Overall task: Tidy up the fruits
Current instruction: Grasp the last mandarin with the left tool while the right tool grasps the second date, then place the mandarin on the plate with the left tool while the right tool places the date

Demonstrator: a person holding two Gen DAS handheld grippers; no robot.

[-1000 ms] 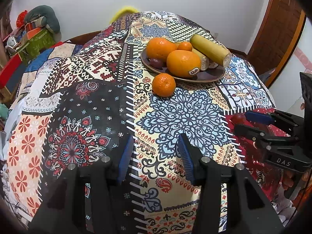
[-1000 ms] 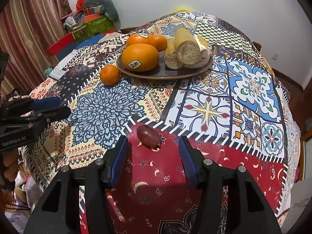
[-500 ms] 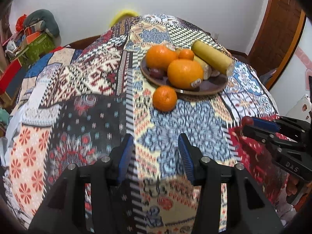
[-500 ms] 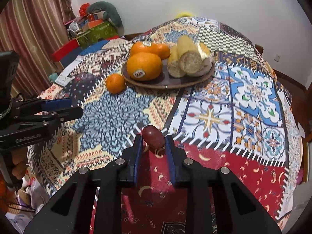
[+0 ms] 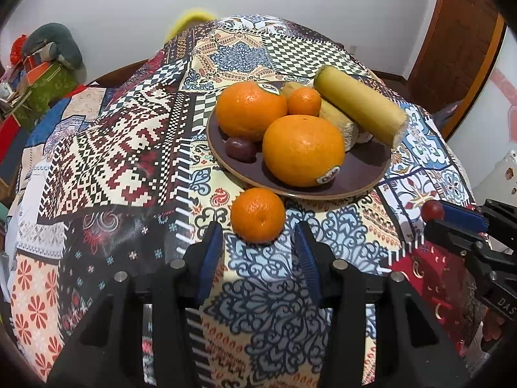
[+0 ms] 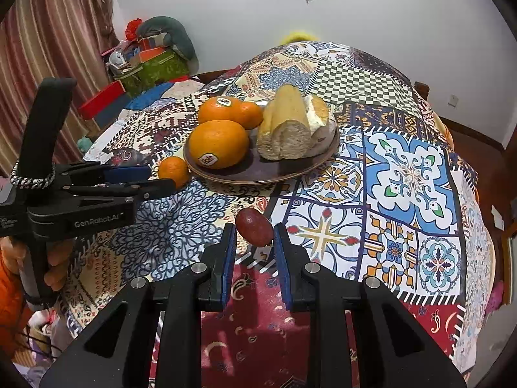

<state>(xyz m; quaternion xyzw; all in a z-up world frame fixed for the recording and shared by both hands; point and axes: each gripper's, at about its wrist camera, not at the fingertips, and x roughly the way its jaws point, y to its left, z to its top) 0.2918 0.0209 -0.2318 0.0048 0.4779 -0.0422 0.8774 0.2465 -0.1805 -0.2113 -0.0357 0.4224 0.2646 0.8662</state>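
Right claw (image 6: 253, 242): closed on the red date (image 6: 254, 230), lifted clear of the table (image 6: 410, 174) for carrying to the plate (image 6: 258, 174).
Left claw (image 5: 258, 249): open, empty, straddling the loose mandarin (image 5: 257, 215) just in front of the plate, aligned for pickup.

Both views sit low behind their own tongs, looking forward and slightly down across the counter (image 5: 135, 148) toward the far white wall. The left view faces the plate (image 5: 362, 174) from close in, with a small orange (image 5: 257, 215) just ahead of its tongs (image 5: 258, 249). The right view looks from farther back and more to the right, toward the same plate (image 6: 258, 171). Each view catches the other tongs at its edge: right tongs (image 5: 434, 218), left tongs (image 6: 155, 181).
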